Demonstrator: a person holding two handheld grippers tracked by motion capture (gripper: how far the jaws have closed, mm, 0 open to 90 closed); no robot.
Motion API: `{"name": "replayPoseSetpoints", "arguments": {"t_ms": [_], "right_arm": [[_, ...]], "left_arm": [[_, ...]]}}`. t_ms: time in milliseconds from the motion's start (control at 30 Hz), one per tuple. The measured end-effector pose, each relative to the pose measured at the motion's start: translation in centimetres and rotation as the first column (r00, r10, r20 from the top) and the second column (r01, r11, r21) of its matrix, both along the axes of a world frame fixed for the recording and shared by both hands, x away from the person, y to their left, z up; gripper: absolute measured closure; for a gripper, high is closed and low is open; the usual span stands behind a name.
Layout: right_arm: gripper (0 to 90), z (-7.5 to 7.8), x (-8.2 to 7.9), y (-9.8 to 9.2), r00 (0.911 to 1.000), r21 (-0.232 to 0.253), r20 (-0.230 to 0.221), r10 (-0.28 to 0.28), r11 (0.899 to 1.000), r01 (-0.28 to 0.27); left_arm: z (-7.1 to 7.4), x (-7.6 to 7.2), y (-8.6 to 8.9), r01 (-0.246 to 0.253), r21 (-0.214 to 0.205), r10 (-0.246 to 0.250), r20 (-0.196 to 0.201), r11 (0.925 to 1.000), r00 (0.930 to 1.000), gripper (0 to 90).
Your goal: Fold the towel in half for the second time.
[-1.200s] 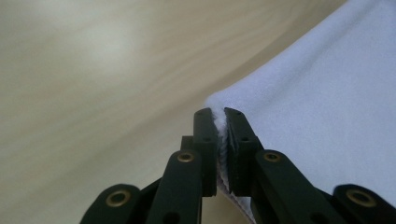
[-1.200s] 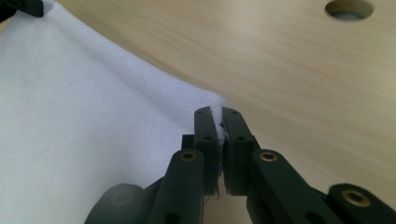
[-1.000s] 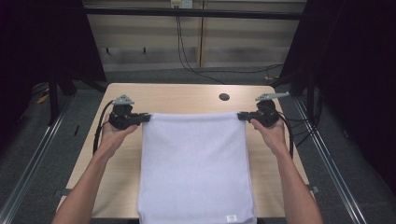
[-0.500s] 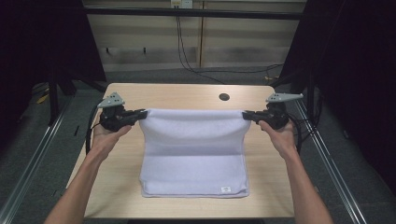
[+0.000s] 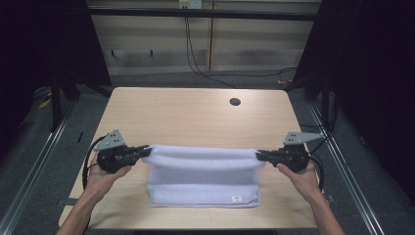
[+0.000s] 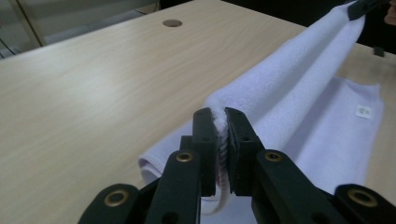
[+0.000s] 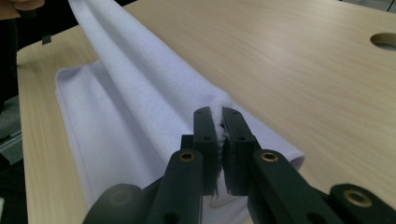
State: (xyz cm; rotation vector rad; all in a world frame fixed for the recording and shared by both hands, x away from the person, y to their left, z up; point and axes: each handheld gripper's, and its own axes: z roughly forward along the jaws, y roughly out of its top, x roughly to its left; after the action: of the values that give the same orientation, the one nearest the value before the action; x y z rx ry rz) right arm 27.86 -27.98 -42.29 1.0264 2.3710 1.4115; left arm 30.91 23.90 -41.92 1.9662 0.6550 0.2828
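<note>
Two hand-held black tools pinch one white terry-cloth towel (image 5: 203, 178) by its corners, low in the high view. The left tool (image 5: 145, 151) sits at the lower left of that frame, its jaws nearly together with a bunched corner of cloth clamped between them; in the left gripper view the same tool (image 6: 221, 133) shows the towel's edge squeezed tight between the two black pads. The right tool (image 5: 259, 155) sits at the lower right of the high view, likewise narrow and closed on the opposite corner, and in the right gripper view that tool (image 7: 218, 135) grips a thin fold of white pile.

Between the two tools the held edge of the towel runs as a taut, slightly sagging roll across the lower middle of the high view, raised a little above the pale wooden worktop (image 5: 186, 115). Below that roll the rest of the towel lies flat on the worktop, doubled over itself, its near edge close to the bottom of the frame. A small white label (image 5: 236, 199) lies on the cloth near its lower right corner.

A round dark cable hole (image 5: 235, 102) lies in the worktop at the upper right of centre, well apart from the towel. The person's bare forearms come in from the bottom corners.
</note>
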Motion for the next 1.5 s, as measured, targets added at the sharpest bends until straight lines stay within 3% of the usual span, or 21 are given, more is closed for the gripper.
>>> {"name": "replayPoseSetpoints", "arguments": {"t_ms": [100,333,400,500,533,567,633,767,833,900,933,1100,1167,1233,1267,1333,1367,1400,1433,1467,1500], "right_arm": [[85.4,-0.9,-1.0,0.0,0.9997,0.022,-0.019,0.017,1.000,-0.017],[83.9,-2.4,-2.7,0.2,0.9961,-0.026,-0.073,0.050,0.998,-0.052],[82.6,-3.3,-3.3,0.2,0.9926,-0.033,-0.103,0.064,0.997,-0.067],[80.1,-4.5,-4.0,0.3,0.9810,-0.050,-0.160,0.110,0.992,-0.119],[78.3,-4.8,-4.3,0.3,0.9708,-0.061,-0.196,0.138,0.986,-0.152],[77.8,-5.0,-4.6,0.3,0.9681,-0.071,-0.204,0.146,0.984,-0.164],[75.2,-5.3,-5.1,0.1,0.9628,-0.064,-0.223,0.153,0.983,-0.171],[72.7,-5.8,-6.2,-0.2,0.9616,-0.060,-0.231,0.149,0.984,-0.166],[71.9,-6.1,-6.9,0.0,0.9590,-0.064,-0.245,0.142,0.985,-0.162],[67.5,-6.1,-7.4,0.2,0.9621,-0.080,-0.241,0.127,0.986,-0.150],[66.4,-5.9,-7.5,0.2,0.9627,-0.075,-0.241,0.123,0.987,-0.145],[57.8,-4.7,-7.6,-0.3,0.9844,-0.038,-0.170,0.047,0.998,-0.054],[56.1,-4.1,-7.1,-0.6,0.9906,-0.018,-0.136,-0.014,1.000,0.012],[56.5,-3.6,-6.7,-0.8,0.9928,0.009,-0.101,-0.064,0.998,0.065],[58.3,-3.4,-6.6,-0.9,0.9927,0.009,-0.079,-0.091,0.996,0.092],[57.7,-3.2,-6.2,-1.3,0.9896,0.018,-0.020,-0.142,0.990,0.142],[54.2,-3.3,-6.1,-1.6,0.9831,0.009,-0.002,-0.183,0.983,0.183],[53.6,-3.5,-5.8,-2.0,0.9776,0.009,0.002,-0.210,0.978,0.210],[52.8,-3.7,-5.6,-2.4,0.9742,0.009,-0.003,-0.225,0.974,0.225],[50.5,-4.1,-5.5,-2.9,0.9648,0.001,-0.004,-0.263,0.965,0.263],[49.1,-4.5,-5.4,-3.6,0.9565,0.006,-0.013,-0.292,0.957,0.292]], "left_arm": [[-0.9,-1.1,0.2,0.004,0.016,-0.003,-0.012,0.9999,0.9999,83.9],[-3.0,-3.1,0.1,0.040,0.042,-0.037,-0.070,0.9983,0.9969,82.8],[-4.0,-3.7,0.0,0.065,0.084,-0.057,-0.095,0.9943,0.9939,82.4],[-5.0,-4.6,-0.2,0.101,0.092,-0.088,-0.140,0.9906,0.9862,80.7],[-5.1,-4.9,-0.2,0.115,0.099,-0.100,-0.143,0.9884,0.9847,78.3],[-5.1,-5.2,-0.3,0.123,0.099,-0.108,-0.147,0.9874,0.9833,77.4],[-4.9,-5.8,-0.2,0.133,0.097,-0.117,-0.149,0.9864,0.9818,75.7],[-5.2,-6.7,0.1,0.155,0.124,-0.131,-0.184,0.9801,0.9742,70.2],[-5.8,-7.2,-0.2,0.159,0.121,-0.127,-0.236,0.9798,0.9634,65.4],[-6.0,-7.8,-0.7,0.163,0.183,-0.121,-0.221,0.9695,0.9677,62.3],[-5.9,-7.9,-0.7,0.164,0.170,-0.125,-0.220,0.9717,0.9675,61.0],[-4.3,-6.6,0.1,0.112,0.077,-0.096,-0.190,0.9907,0.9771,48.8],[-3.8,-5.6,0.2,0.061,0.083,-0.047,-0.164,0.9947,0.9853,46.7],[-3.7,-4.5,0.5,0.016,0.065,-0.005,-0.170,0.9978,0.9854,41.7],[-3.7,-3.9,0.8,-0.021,0.054,0.030,-0.174,0.9983,0.9843,40.8],[-4.1,-2.7,1.5,-0.129,0.071,0.140,-0.168,0.9890,0.9758,35.3],[-4.3,-2.4,2.1,-0.164,0.034,0.167,-0.183,0.9859,0.9687,32.7],[-4.5,-2.3,2.5,-0.193,0.014,0.192,-0.197,0.9812,0.9616,32.2],[-4.8,-2.3,2.9,-0.206,0.021,0.206,-0.193,0.9783,0.9592,31.4],[-5.1,-2.4,3.3,-0.216,0.025,0.217,-0.188,0.9761,0.9580,30.5],[-5.4,-2.4,3.7,-0.242,0.017,0.240,-0.202,0.9701,0.9494,30.8]]}}
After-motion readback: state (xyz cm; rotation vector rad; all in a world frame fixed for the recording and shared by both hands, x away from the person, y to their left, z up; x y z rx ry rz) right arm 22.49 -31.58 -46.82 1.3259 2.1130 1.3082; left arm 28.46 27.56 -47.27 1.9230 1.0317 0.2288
